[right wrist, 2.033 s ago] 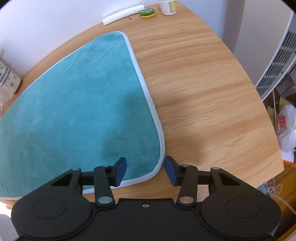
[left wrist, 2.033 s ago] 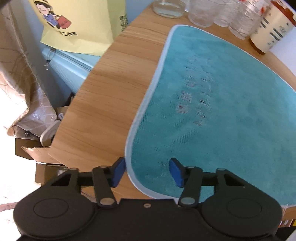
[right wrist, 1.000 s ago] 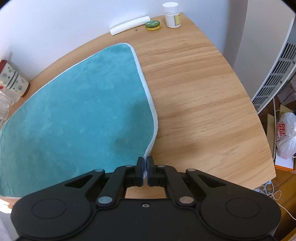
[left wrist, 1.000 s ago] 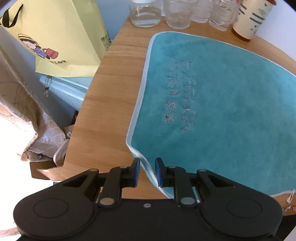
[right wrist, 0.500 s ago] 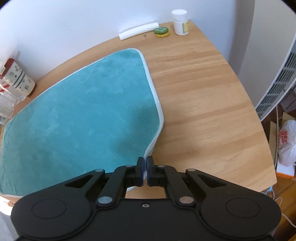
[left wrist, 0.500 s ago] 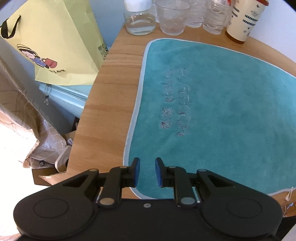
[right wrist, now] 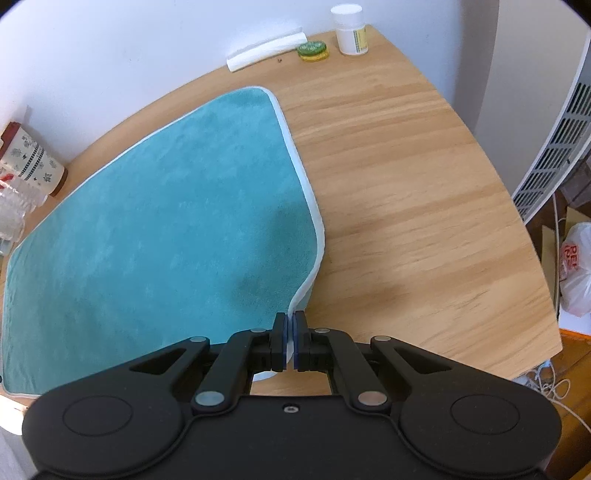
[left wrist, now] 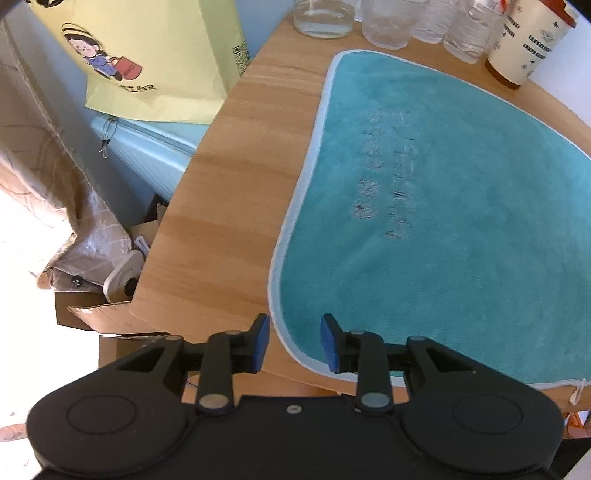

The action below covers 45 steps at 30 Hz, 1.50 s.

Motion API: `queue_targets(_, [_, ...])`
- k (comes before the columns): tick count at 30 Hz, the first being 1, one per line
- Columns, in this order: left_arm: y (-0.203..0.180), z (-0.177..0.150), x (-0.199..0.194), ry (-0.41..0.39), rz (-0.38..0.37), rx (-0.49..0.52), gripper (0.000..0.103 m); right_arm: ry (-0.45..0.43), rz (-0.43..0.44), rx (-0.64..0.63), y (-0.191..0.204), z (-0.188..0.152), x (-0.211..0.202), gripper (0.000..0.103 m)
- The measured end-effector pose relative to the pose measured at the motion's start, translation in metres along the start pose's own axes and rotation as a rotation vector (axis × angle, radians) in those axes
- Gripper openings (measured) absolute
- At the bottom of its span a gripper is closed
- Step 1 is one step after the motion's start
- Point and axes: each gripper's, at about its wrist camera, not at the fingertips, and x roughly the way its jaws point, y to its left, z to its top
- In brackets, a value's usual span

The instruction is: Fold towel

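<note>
A teal towel (left wrist: 461,206) with a white hem lies flat on the wooden table (left wrist: 236,177). In the left wrist view my left gripper (left wrist: 294,343) is open, its blue pads either side of the towel's near left corner, which lies flat. In the right wrist view the same towel (right wrist: 166,221) spreads to the left. My right gripper (right wrist: 290,339) is shut on the towel's near right corner, and the hem rises slightly off the table into the pads.
Glass jars and cups (left wrist: 384,22) and a cream tumbler (left wrist: 524,40) stand at the table's far left edge. A yellow paper bag (left wrist: 147,55) and boxes sit beyond the table's left side. A white pill bottle (right wrist: 352,29), green lid (right wrist: 313,50) and folded white cloth (right wrist: 266,51) lie at the far right.
My left gripper, nearly closed around the left corner half a second ago, has opened and the corner lies flat. My right gripper stays shut on the right corner and has shifted slightly.
</note>
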Motion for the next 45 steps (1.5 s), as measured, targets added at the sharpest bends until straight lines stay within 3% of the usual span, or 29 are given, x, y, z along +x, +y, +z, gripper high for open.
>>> queue_targets(5, [0.006,-0.002,0.013,0.018,-0.047,-0.062,0.035,0.015,0.01,0.012,-0.004,0.0,0.002,0.003])
queue_targets(10, [0.002,-0.004,0.016,-0.023,-0.068,-0.064,0.036,0.025,0.009,0.019,-0.005,0.001,0.002,0.003])
queue_targets(11, [0.001,-0.003,0.016,-0.03,-0.068,-0.064,0.034,0.026,0.012,0.019,-0.005,0.001,0.002,0.003])
queue_targets(12, [0.001,-0.003,0.015,-0.033,-0.069,-0.066,0.023,0.027,0.011,0.019,-0.005,0.002,0.001,0.003])
queue_targets(19, [-0.003,0.0,0.018,-0.017,-0.092,-0.085,0.009,0.036,0.01,0.02,-0.005,0.004,0.002,0.003])
queue_targets(30, [0.0,0.001,0.008,-0.027,-0.082,-0.078,0.009,-0.013,0.031,0.073,-0.013,0.001,-0.007,0.003])
queue_targets(34, [0.0,0.004,0.004,-0.013,-0.106,-0.08,0.009,0.009,-0.008,0.009,-0.005,0.0,-0.005,0.003])
queue_targets(45, [-0.003,0.025,-0.008,-0.049,-0.138,-0.054,0.009,-0.023,0.048,0.076,-0.004,0.003,-0.008,0.003])
